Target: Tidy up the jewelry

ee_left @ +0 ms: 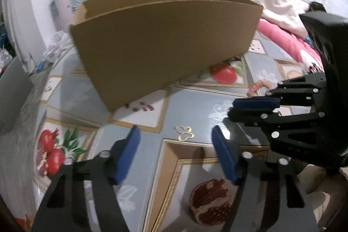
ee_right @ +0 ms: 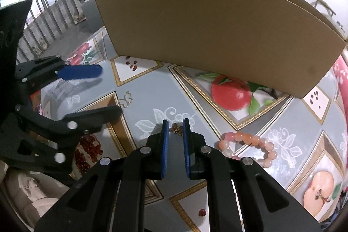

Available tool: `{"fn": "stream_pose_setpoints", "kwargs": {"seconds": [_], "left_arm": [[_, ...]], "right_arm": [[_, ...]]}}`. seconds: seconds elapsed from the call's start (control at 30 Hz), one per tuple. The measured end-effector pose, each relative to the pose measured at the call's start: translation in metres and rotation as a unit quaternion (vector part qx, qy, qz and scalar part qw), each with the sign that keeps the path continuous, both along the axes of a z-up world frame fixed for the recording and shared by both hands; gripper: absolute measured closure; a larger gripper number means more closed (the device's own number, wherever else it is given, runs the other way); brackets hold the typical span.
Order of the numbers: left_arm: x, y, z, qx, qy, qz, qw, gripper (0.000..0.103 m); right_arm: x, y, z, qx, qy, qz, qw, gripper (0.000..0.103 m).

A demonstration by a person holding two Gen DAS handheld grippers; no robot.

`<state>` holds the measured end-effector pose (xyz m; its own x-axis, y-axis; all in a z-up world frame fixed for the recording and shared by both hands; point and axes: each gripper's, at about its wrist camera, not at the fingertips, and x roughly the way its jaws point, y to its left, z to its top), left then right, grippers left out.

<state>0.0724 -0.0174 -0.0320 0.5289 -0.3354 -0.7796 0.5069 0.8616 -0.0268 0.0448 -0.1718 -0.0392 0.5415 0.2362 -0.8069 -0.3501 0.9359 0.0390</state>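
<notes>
**Left wrist view: jaws apart over gold butterfly, nothing gripped**

Left gripper hovers over the table, blue pads part-open. The gold outline butterfly charm lies flat on the cloth between the tips, touching neither pad. No earlier frame, so motion unknown.

Right gripper has its jaws narrow with a small gap. The dark bronze butterfly charm sits at the tips in that gap; cannot tell whether the pads press on it or it just lies on the cloth beneath.

Pink bead bracelet lies on the table just right of the right gripper, untouched. Open cardboard box stands behind all three pieces, toward the table's far edge.
</notes>
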Motion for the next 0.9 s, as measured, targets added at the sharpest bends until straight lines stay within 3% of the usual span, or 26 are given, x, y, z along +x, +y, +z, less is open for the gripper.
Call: {"fn": "stream_pose_setpoints", "kwargs": {"seconds": [0.17,0.3,0.47,0.77,0.9], "left_arm": [[0.006,-0.008,-0.009,0.006,0.021,-0.007,0.9997,0.064],[0.005,-0.015,-0.011,0.016,0.02,-0.021,0.9995,0.065],[0.007,-0.019,-0.012,0.035,0.016,-0.024,0.999,0.078],[0.008,-0.024,-0.011,0.047,0.026,-0.028,0.9982,0.091],[0.009,-0.024,-0.01,0.049,0.027,-0.027,0.9981,0.091]], "right_arm": [[0.0,-0.002,-0.001,0.01,-0.004,0.0,1.0,0.092],[-0.004,-0.008,0.001,0.017,-0.006,0.001,1.0,0.092],[-0.005,-0.013,0.002,0.024,-0.007,0.003,1.0,0.092],[-0.008,-0.018,0.005,0.024,-0.011,0.002,1.0,0.092],[-0.009,-0.019,0.005,0.028,-0.013,0.0,1.0,0.092]]}}
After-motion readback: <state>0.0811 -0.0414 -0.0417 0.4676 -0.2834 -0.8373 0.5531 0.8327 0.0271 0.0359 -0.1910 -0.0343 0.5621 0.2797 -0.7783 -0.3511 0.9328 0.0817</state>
